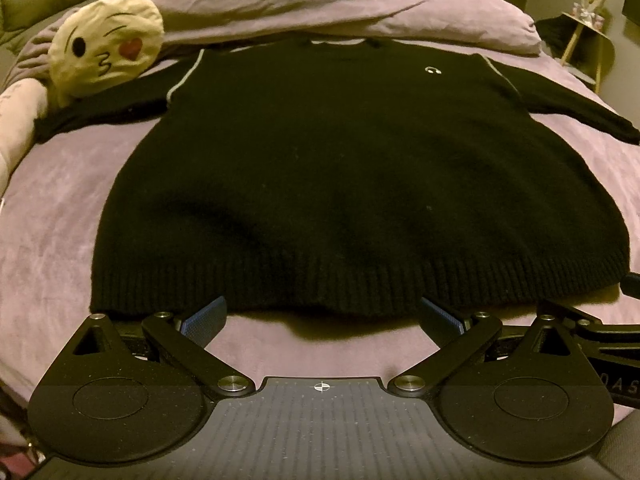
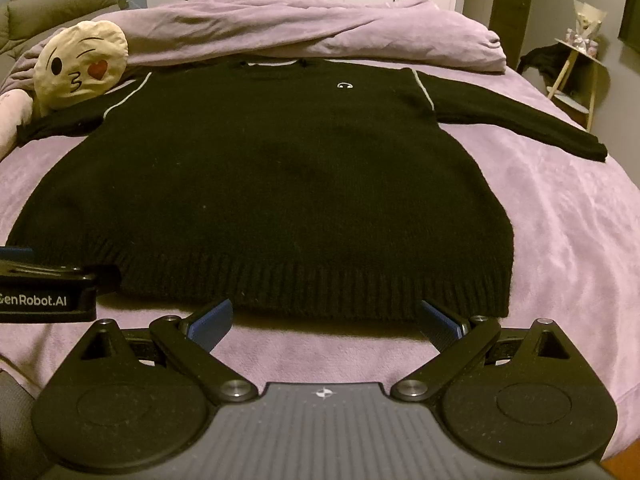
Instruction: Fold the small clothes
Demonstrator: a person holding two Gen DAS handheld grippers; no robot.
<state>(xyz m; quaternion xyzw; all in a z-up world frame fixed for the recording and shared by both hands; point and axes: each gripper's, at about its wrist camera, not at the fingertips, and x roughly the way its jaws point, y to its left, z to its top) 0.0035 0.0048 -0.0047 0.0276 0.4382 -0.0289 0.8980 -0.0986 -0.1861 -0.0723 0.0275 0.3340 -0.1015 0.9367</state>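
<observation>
Sweater flat on bed (cushion beside sleeve).

A black knit sweater lies flat and face up on the bed, unfolded, its ribbed hem nearest and its neckline at the far end. Both long sleeves spread out to the left and right. Thin pale piping runs along each shoulder seam, and a small white logo marks the chest.
</observation>
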